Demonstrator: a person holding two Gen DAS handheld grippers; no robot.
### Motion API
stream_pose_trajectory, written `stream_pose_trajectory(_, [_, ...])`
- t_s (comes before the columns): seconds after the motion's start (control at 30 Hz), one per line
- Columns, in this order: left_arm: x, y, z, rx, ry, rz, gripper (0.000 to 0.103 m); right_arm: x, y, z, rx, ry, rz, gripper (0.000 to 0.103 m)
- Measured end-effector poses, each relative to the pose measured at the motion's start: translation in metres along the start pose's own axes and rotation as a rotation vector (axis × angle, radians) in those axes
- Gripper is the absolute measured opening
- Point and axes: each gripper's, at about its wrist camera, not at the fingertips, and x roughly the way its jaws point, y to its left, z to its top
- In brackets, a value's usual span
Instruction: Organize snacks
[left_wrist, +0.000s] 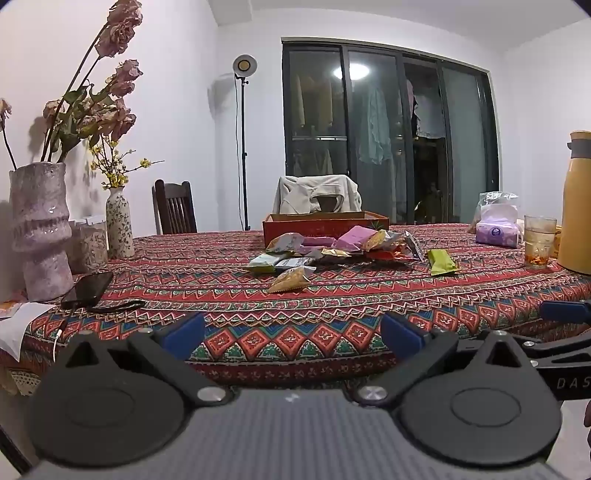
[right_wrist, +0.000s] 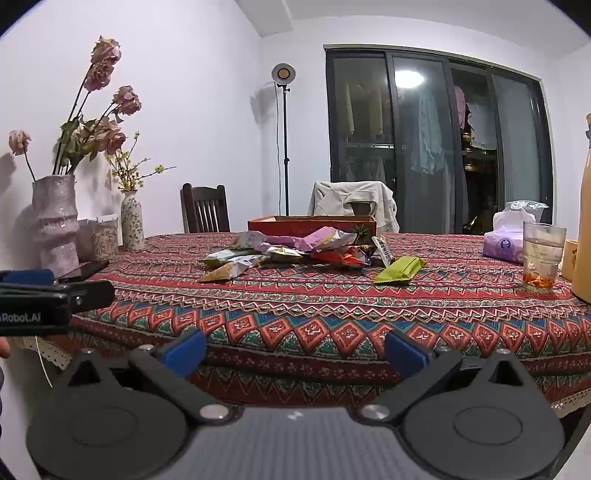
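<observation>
A heap of snack packets (left_wrist: 325, 247) lies on the patterned tabletop (left_wrist: 332, 295) just in front of the red box (left_wrist: 325, 221), with a green packet (left_wrist: 441, 261) a little apart to the box's right and a yellow packet (left_wrist: 290, 280) nearest the front edge. The left gripper (left_wrist: 293, 334) and right gripper (right_wrist: 295, 349) both hover at that front edge, well short of the box. Each has its blue fingers (left_wrist: 184, 334) spread wide and empty.

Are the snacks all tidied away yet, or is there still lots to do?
Nothing looks done yet. The snack packets lie in a loose pile on the tablecloth in front of the red box; the green packet lies apart. In hand: nothing, as the left hand-held gripper and right hand-held gripper are open, near the table edge. All sorting is left.
</observation>
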Motion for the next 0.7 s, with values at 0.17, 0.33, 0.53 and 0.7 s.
stream_pose_trajectory(0.17, [0.0001, 0.0007, 0.0004, 0.000, 0.003, 0.003, 0.103, 0.0031, 0.0017, -0.0005, -0.004, -0.003, 0.001, 0.103])
stream_pose_trajectory(0.33, [-0.0006, 0.0002, 0.0005, 0.005, -0.004, 0.000, 0.103, -0.0035, 0.0008, 0.0007, -0.007, -0.006, 0.001, 0.103])
stream_pose_trajectory(0.53, [-0.0005, 0.0002, 0.0001, 0.004, -0.004, 0.001, 0.103, -0.0046, 0.0015, 0.0010, -0.005, -0.003, 0.001, 0.103])
stream_pose_trajectory(0.7, [-0.0006, 0.0001, 0.0002, 0.004, -0.004, 0.001, 0.103, -0.0028, 0.0004, 0.0011, -0.003, -0.006, 0.001, 0.103])
